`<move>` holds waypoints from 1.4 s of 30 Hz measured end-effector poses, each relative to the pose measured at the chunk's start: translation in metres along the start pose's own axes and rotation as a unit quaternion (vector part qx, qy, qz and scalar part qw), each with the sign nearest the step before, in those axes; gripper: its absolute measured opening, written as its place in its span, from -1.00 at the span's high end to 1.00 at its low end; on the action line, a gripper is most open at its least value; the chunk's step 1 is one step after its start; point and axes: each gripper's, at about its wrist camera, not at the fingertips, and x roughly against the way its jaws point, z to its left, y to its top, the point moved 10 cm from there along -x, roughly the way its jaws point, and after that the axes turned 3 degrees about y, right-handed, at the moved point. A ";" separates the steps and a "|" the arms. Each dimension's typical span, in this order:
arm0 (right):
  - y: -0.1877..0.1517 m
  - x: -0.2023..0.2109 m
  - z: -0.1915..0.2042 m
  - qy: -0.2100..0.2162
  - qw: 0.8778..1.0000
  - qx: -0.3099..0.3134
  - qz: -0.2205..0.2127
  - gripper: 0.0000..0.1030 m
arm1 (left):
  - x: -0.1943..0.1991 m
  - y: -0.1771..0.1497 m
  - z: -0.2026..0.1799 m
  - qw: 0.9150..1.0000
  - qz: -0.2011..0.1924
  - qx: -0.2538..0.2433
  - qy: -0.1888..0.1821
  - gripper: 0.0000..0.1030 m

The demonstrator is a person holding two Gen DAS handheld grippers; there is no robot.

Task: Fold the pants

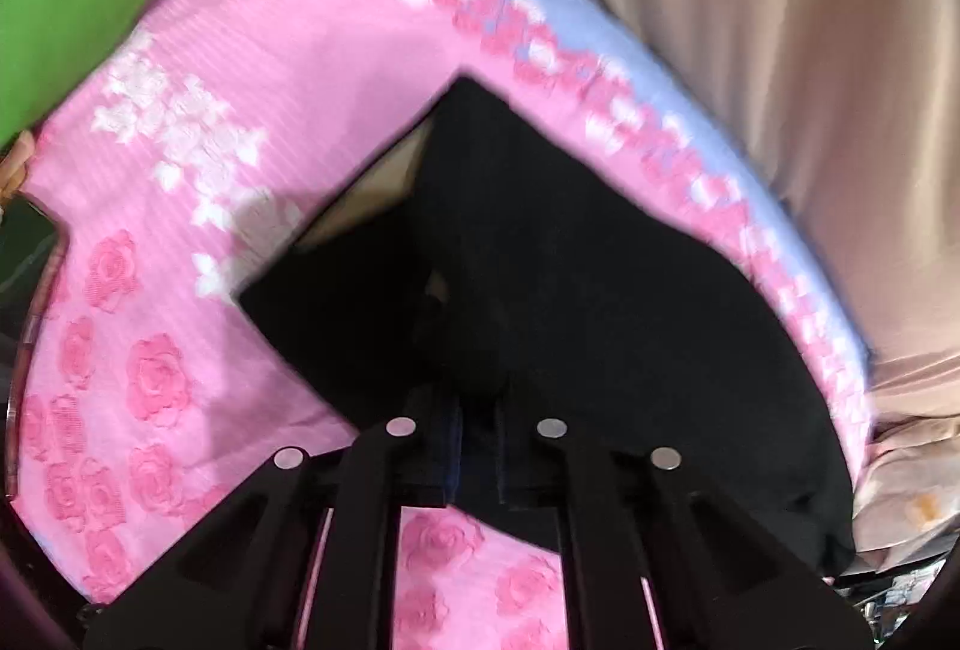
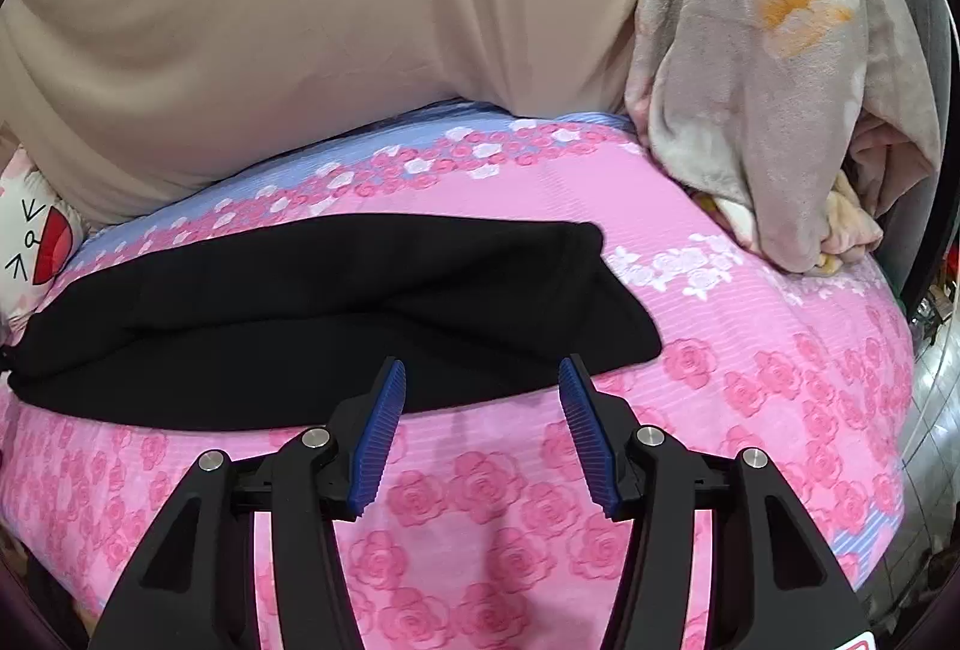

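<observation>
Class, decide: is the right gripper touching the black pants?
Apart. The right wrist view shows the right gripper open, hovering short of the black pants.

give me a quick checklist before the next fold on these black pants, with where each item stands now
1. Left gripper has cloth: ok, its jaws are closed on a raised part of the black pants.
2. Right gripper ready to grasp: ok, jaws open, empty, at the pants' near edge.
3. Pants lie flat: not ok, a ridge runs across the middle and the left wrist view shows a lifted layer.
4. Room to fold on the pink bedspread: ok, bare cloth on the near side.
5. Floral blanket out of the way: ok, apart from the pants.
6. Leg ends aligned: cannot tell.
</observation>
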 end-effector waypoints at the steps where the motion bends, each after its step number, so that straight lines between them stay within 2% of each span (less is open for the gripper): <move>1: -0.001 0.001 0.003 0.002 1.000 -0.001 -0.002 -0.02 | 0.018 0.004 0.001 1.000 -0.018 -0.013 0.005 0.85; 3: -0.002 0.003 0.009 0.008 1.000 -0.006 -0.005 -0.03 | 0.036 0.004 0.009 0.999 -0.028 -0.030 0.029 0.85; 4: -0.004 0.002 0.010 0.011 1.000 -0.009 -0.005 -0.11 | 0.037 0.004 0.014 0.998 -0.028 -0.037 0.041 0.84; 6: -0.011 -0.006 0.007 0.014 1.000 -0.019 0.002 -0.17 | 0.020 -0.002 0.030 0.995 -0.010 -0.052 0.090 0.79; 9: -0.027 -0.024 -0.004 0.010 0.998 -0.049 0.033 -0.17 | -0.013 -0.017 0.047 0.991 0.023 -0.054 0.122 0.72; 11: -0.028 -0.025 -0.006 0.021 0.997 -0.066 0.035 -0.17 | -0.005 -0.014 0.045 0.990 -0.002 -0.053 0.131 0.68; 15: -0.011 -0.020 -0.009 0.054 0.994 -0.093 0.024 -0.21 | 0.012 -0.003 0.034 0.982 -0.035 -0.083 0.165 0.57; 19: 0.018 -0.044 -0.029 0.031 0.995 -0.096 0.022 -0.37 | -0.004 -0.001 0.041 0.979 -0.012 -0.082 0.189 0.57; 21: 0.033 -0.072 -0.042 0.047 0.992 -0.115 0.035 -0.36 | -0.011 -0.002 0.045 0.978 -0.003 -0.080 0.193 0.53; 22: 0.042 -0.089 -0.049 0.045 0.991 -0.122 0.041 0.12 | -0.013 -0.001 0.048 0.978 -0.002 -0.078 0.196 0.52; 23: 0.050 -0.103 -0.049 0.051 0.991 -0.112 0.054 0.82 | -0.014 -0.001 0.049 0.977 -0.003 -0.077 0.199 0.48; 24: 0.059 -0.109 -0.045 0.059 0.991 -0.102 0.064 0.91 | -0.015 -0.001 0.050 0.977 -0.004 -0.076 0.202 0.44; 25: 0.079 -0.102 -0.039 0.065 0.993 -0.091 0.044 0.91 | -0.015 -0.001 0.050 0.976 -0.003 -0.074 0.205 0.42; 27: 0.124 -0.062 -0.018 0.092 0.995 -0.037 -0.033 0.91 | -0.015 0.000 0.052 0.973 0.000 -0.079 0.215 0.32; 28: 0.144 -0.035 -0.005 0.092 0.993 0.007 -0.075 0.92 | -0.015 0.001 0.054 0.971 -0.001 -0.082 0.224 0.28; 29: 0.154 -0.017 0.001 0.073 0.991 0.050 -0.098 0.91 | -0.015 0.002 0.055 0.969 -0.001 -0.086 0.230 0.23; 30: 0.154 -0.011 0.000 0.039 0.990 0.095 -0.100 0.89 | -0.015 0.002 0.055 0.969 -0.001 -0.088 0.233 0.21; 32: 0.131 -0.034 -0.025 0.010 0.993 0.110 -0.050 0.89 | -0.015 0.002 0.055 0.968 -0.003 -0.093 0.234 0.20; 33: 0.101 -0.058 -0.050 -0.014 0.994 0.105 0.001 0.88 | -0.016 0.001 0.055 0.968 -0.004 -0.096 0.234 0.18; 34: 0.077 -0.075 -0.068 -0.030 0.993 0.103 0.039 0.78 | -0.016 0.001 0.056 0.967 -0.004 -0.096 0.235 0.16; 36: 0.026 -0.095 -0.102 -0.070 0.988 0.087 0.109 0.70 | -0.015 0.002 0.057 0.964 -0.007 -0.101 0.246 0.00; 38: 0.010 -0.083 -0.116 -0.095 0.988 0.068 0.100 0.54 | -0.014 0.003 0.059 0.962 -0.006 -0.104 0.253 -0.07; 40: 0.009 -0.059 -0.111 -0.059 0.996 0.023 0.066 0.23 | -0.014 0.004 0.060 0.960 -0.005 -0.106 0.257 -0.14; 42: 0.010 -0.038 -0.100 -0.020 0.999 -0.019 0.043 0.08 | -0.014 0.004 0.061 0.960 -0.005 -0.107 0.257 -0.14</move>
